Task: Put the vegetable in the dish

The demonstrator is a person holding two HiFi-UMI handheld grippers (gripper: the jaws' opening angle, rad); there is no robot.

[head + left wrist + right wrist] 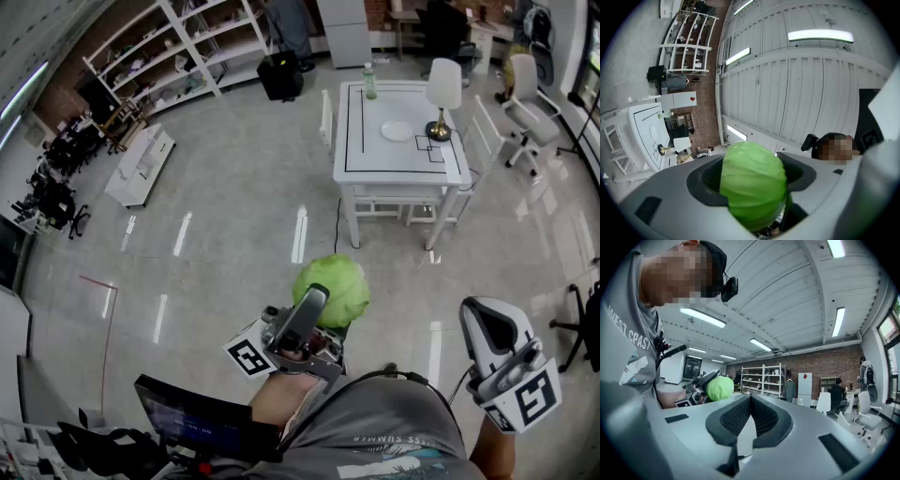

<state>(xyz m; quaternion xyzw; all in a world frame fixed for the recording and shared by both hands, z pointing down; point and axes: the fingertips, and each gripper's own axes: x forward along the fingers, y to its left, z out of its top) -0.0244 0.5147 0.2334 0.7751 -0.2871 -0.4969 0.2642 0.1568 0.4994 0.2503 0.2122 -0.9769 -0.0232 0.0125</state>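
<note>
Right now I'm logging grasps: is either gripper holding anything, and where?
The left gripper grips the green cabbage across its sides; the right gripper, jaws together, holds nothing.

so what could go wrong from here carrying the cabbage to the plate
The round cabbage sits between the wide-spread jaws of the left gripper, tilted upward; it could slip and drop on the floor during the walk. On the table, the lamp stands right beside the plate, so lowering the cabbage might knock it.
</note>
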